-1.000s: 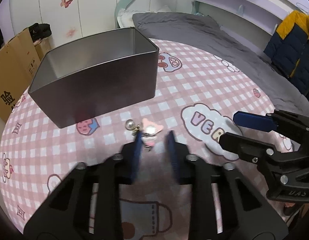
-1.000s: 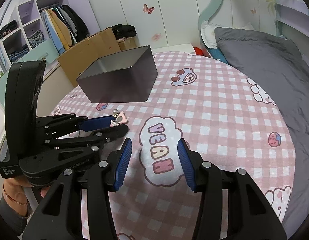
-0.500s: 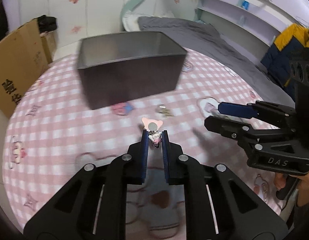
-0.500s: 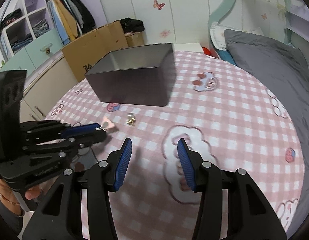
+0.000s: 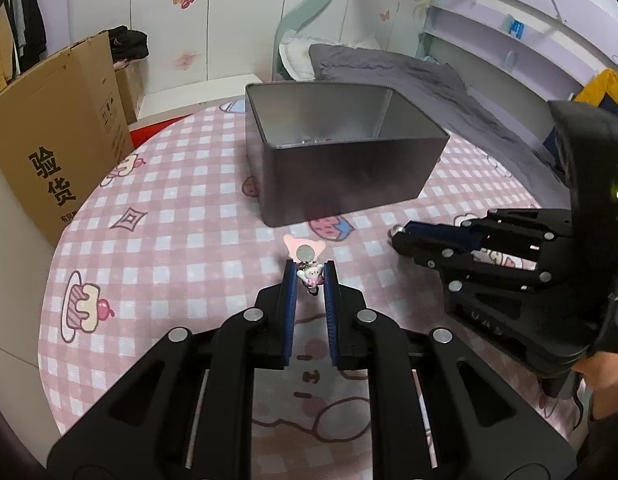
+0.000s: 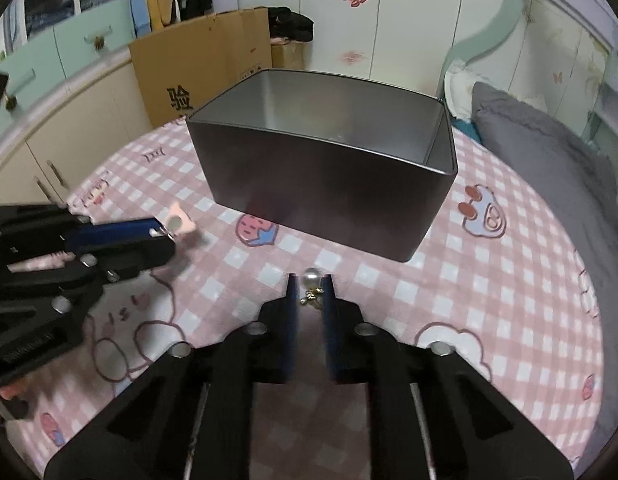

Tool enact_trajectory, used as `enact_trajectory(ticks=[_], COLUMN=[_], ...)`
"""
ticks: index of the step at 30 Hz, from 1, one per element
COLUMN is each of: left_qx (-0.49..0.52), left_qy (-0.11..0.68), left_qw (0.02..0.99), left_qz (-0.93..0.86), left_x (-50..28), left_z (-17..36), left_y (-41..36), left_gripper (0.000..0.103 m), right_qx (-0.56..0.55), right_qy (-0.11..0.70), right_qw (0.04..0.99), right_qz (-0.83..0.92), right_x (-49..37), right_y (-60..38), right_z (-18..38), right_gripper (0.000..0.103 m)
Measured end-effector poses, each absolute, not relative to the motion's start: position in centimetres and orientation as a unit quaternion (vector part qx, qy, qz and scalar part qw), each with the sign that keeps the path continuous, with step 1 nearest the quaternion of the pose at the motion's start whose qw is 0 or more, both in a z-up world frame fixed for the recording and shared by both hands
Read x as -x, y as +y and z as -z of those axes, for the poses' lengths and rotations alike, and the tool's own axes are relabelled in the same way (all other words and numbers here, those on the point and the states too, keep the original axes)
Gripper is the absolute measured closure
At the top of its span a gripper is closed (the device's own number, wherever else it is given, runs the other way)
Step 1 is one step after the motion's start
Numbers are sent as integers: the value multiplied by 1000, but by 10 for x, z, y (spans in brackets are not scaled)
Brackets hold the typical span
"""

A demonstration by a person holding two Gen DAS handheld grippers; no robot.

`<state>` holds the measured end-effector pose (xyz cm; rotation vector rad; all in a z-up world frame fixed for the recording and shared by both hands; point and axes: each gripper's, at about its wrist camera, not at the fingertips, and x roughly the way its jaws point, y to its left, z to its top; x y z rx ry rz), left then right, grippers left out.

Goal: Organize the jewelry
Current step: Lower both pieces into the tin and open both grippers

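Note:
My left gripper (image 5: 309, 270) is shut on a pink charm earring (image 5: 307, 256) with a silver disc and holds it above the pink checked tablecloth, in front of the open grey metal tin (image 5: 341, 172). It also shows in the right wrist view (image 6: 161, 234), with the earring (image 6: 177, 222) at its tips. My right gripper (image 6: 311, 286) is shut on a pearl earring (image 6: 311, 279) with a gold fitting, just in front of the tin (image 6: 329, 196). In the left wrist view the right gripper (image 5: 401, 236) sits at the right.
A cardboard box (image 5: 57, 132) stands left of the round table (image 5: 157, 248). A bed with grey bedding (image 5: 409, 76) lies behind and to the right. Cabinets (image 6: 57, 120) line the far left.
My left gripper closed on the pink earring and lifted it toward the tin. My right gripper moved forward and closed on the pearl earring.

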<state>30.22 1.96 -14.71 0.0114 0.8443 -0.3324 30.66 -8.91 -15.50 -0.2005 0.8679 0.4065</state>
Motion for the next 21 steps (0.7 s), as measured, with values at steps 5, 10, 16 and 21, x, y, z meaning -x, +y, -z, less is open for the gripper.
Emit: enact_trajectory(ticks=[5,10,16,21], left_qx=[10,39,53,40], left_qy=[389,362,347,370], left_qw=[903,907,909,905], left_qz=[182,212,226,207], left_x=[-299,-306,-328,-355], left_z=[130,100,76,86], left_y=[22,23,17,10], left_gripper=[90,90,90,90], right_qx=[57,-7,-46,-49], right_qy=[414,384,356,354], right_qw=[884,894,905,907], right_qz=[-209,-231,-229,-222], right_x=[-304,-304,-322,-339], right_y=[-103,-124,-133,-128], right_z=[143,104,74,73], right_gripper=[94,94,94,94])
